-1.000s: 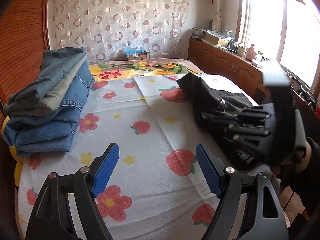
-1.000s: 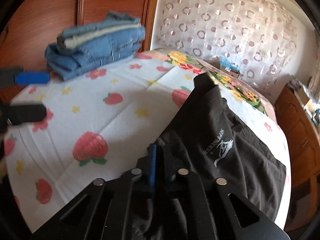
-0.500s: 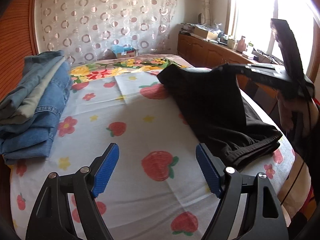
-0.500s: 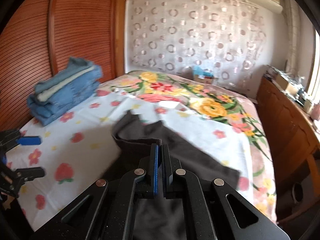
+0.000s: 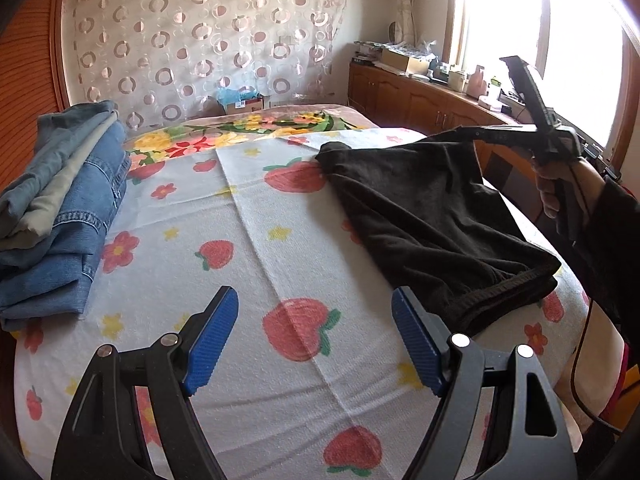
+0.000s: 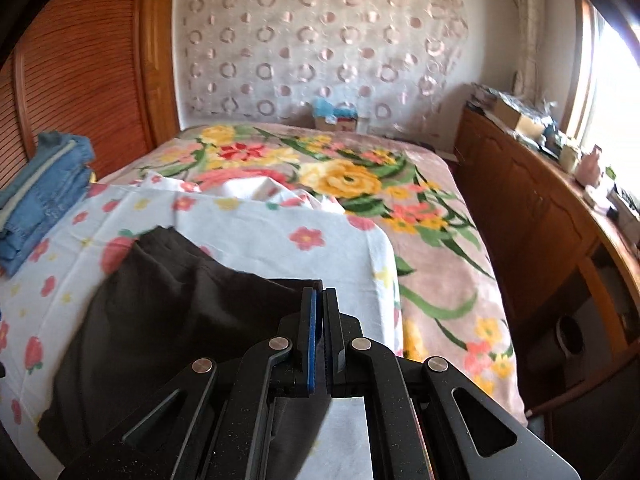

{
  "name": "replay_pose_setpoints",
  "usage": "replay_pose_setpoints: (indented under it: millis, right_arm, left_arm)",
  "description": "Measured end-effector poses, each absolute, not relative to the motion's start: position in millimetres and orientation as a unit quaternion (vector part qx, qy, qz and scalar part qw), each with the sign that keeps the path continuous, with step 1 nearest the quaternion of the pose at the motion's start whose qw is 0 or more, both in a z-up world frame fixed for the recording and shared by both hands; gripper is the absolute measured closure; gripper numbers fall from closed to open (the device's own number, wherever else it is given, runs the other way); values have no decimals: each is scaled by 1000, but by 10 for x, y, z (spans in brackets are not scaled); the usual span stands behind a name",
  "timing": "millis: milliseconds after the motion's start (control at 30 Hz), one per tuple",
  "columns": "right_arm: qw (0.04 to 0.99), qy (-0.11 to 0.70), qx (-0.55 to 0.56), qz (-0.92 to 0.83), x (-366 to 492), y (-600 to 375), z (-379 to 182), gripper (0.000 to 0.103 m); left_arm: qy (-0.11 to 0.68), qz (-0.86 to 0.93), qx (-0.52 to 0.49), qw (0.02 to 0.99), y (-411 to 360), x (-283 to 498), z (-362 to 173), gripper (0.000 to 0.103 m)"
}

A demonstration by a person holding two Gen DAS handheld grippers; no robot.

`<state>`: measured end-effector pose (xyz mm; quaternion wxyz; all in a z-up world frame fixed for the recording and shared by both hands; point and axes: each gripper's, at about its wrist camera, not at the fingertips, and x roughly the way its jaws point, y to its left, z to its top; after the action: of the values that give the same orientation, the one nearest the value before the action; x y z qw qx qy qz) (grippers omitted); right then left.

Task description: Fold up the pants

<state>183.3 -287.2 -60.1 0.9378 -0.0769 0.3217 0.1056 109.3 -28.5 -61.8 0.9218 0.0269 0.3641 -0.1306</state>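
Black pants [image 5: 432, 216] lie on the right side of the strawberry-print sheet [image 5: 256, 248], with one edge lifted. My right gripper [image 6: 319, 316] is shut on that edge of the pants [image 6: 168, 304] and holds it up above the bed; it also shows in the left wrist view [image 5: 480, 132]. My left gripper [image 5: 316, 340] is open and empty, low over the near part of the sheet, just left of the pants' waistband.
A stack of folded blue jeans [image 5: 60, 216] sits at the left edge of the bed by the wooden wardrobe [image 6: 80, 72]. A floral blanket [image 6: 400, 200] covers the far end. A wooden sideboard [image 6: 540, 216] with clutter runs along the right under the window.
My right gripper has lifted the pants' edge higher and drawn it to the right, spreading the black cloth. My left gripper has stayed open over the sheet.
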Motion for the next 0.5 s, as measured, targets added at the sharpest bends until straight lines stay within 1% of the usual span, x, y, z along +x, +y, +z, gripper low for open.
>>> replay_pose_setpoints:
  millis: [333, 400, 500]
  right_arm:
    - [931, 349, -83, 69, 1881, -2782, -471, 100]
    - [931, 350, -79, 67, 1867, -2782, -455, 95]
    - [933, 346, -71, 70, 1748, -2791, -420, 94]
  left_arm:
    - [367, -133, 23, 920, -299, 1102, -658, 23]
    - [368, -135, 24, 920, -318, 1097, -661, 23]
    - [368, -138, 28, 919, -350, 1098, -664, 23]
